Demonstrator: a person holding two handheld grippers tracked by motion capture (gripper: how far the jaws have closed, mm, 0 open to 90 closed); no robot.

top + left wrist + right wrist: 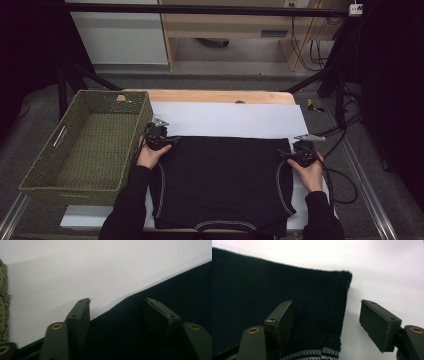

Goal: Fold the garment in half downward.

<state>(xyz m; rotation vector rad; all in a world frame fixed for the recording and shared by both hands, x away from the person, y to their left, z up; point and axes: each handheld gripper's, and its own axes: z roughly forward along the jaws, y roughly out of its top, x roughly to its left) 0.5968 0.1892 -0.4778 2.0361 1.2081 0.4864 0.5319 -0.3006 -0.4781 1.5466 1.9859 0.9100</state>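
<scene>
We see the black knit garment (222, 180) lying flat at lower centre of the high view, on a white sheet (230, 119) that covers the table. Its long axis runs from the bottom edge of the frame, where the striped neckline sits, up to a straight far hem at mid-frame.

The left gripper (172, 141) sits at the upper left corner of the garment and the right gripper (283, 155) at the upper right corner.

In the left gripper view the jaws stand partly apart over the cloth edge, not pressing it. In the right gripper view the jaws likewise straddle the corner, unclamped.

Bare white sheet lies above the hem. A green woven basket (75, 150) stands just beside the left gripper, at left of the frame.
</scene>
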